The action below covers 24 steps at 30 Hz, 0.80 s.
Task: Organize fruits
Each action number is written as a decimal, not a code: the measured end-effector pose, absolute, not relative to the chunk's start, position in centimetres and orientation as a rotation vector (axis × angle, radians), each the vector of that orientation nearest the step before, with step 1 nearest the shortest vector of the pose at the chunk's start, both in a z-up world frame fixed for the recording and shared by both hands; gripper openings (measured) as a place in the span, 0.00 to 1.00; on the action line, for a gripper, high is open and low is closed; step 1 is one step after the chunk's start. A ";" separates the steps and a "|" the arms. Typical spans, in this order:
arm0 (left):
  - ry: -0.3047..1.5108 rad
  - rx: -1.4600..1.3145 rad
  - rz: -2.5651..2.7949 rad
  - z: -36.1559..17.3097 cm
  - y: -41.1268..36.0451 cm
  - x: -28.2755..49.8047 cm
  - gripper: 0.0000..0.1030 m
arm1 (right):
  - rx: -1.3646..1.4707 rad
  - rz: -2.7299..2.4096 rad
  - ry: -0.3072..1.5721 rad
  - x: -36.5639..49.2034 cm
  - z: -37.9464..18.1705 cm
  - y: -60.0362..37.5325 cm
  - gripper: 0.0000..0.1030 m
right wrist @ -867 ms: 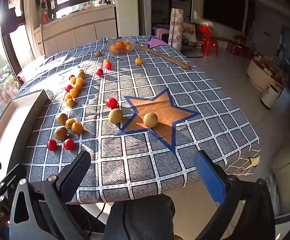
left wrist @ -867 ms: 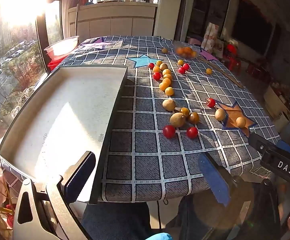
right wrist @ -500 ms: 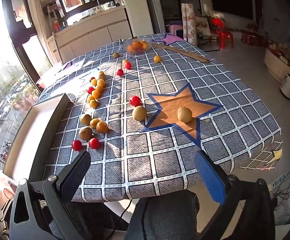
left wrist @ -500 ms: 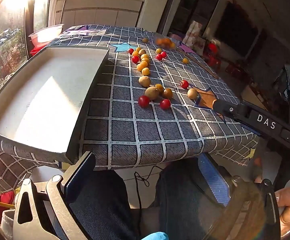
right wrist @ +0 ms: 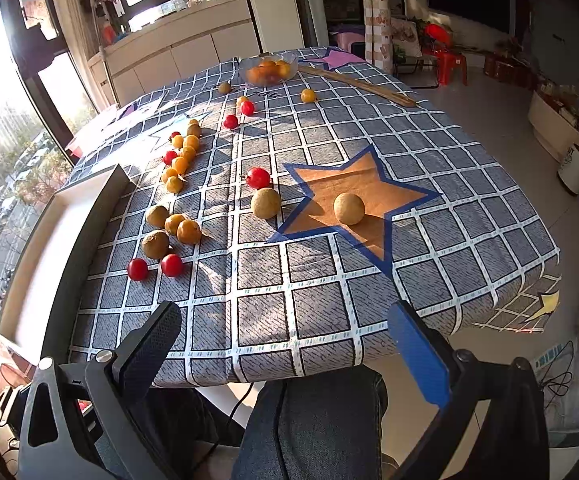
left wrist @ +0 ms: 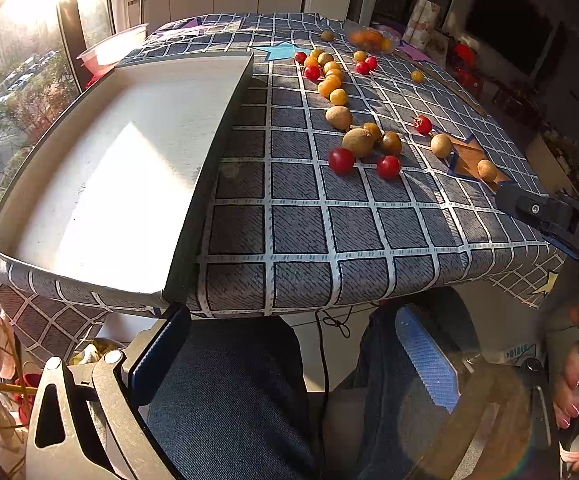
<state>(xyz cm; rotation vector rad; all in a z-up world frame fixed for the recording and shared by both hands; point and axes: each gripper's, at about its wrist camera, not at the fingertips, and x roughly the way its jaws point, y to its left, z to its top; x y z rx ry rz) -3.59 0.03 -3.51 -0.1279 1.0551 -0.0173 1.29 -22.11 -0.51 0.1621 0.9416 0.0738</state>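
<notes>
We count two red tomatoes [right wrist: 154, 267] nearest the bench [right wrist: 329, 300] edge beside one white tray [left wrist: 121, 168]. Both left hand-held gripper [left wrist: 293, 360] and right hand-held gripper [right wrist: 285, 354] gape wide, empty. Only the right view shows the glass bowl [right wrist: 268, 69] clearly.

The wide-open left gripper [left wrist: 293, 354] hangs below the table edge, near the white tray [left wrist: 129, 168].

1. Low sun floods through the tall window [right wrist: 5, 92], city blocks beyond.
2. White cabinets [right wrist: 177, 56] line the far wall.
3. A grey checked cloth covers the surface [right wrist: 449, 208].
4. Red plastic stool [right wrist: 447, 62] stands on the pale floor [right wrist: 501, 120].
</notes>
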 end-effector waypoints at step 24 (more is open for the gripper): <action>0.984 0.011 -0.014 -2.8 -0.5 2.8 1.00 | 0.213 0.025 1.007 1.7 -2.1 -24.4 1.00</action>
